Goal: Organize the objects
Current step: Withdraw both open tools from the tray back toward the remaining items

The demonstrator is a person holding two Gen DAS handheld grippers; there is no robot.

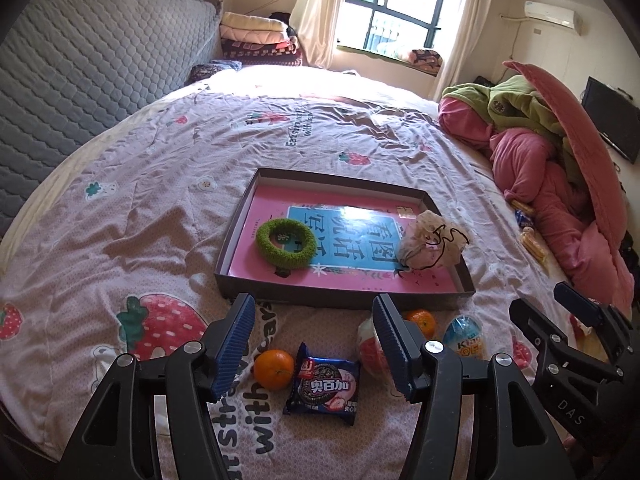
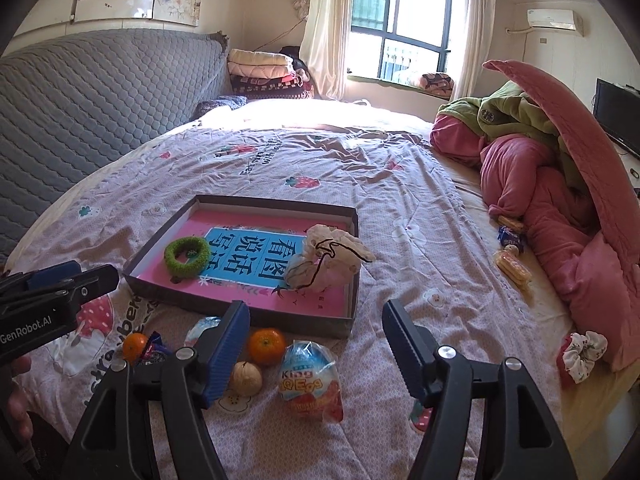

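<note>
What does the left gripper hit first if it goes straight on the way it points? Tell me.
Likely the dark blue cookie packet on the strawberry-print bedspread, which lies between the open jaws of the left gripper, with the round orange mandarin just beside it. Depth is hard to judge.

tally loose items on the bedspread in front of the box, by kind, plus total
Tangerines: 2
King egg packs: 2
Cookie packet: 1
Walnut: 1
Total: 6

Not counted: the green ring and the cloth pouch, both already in the box.
</note>
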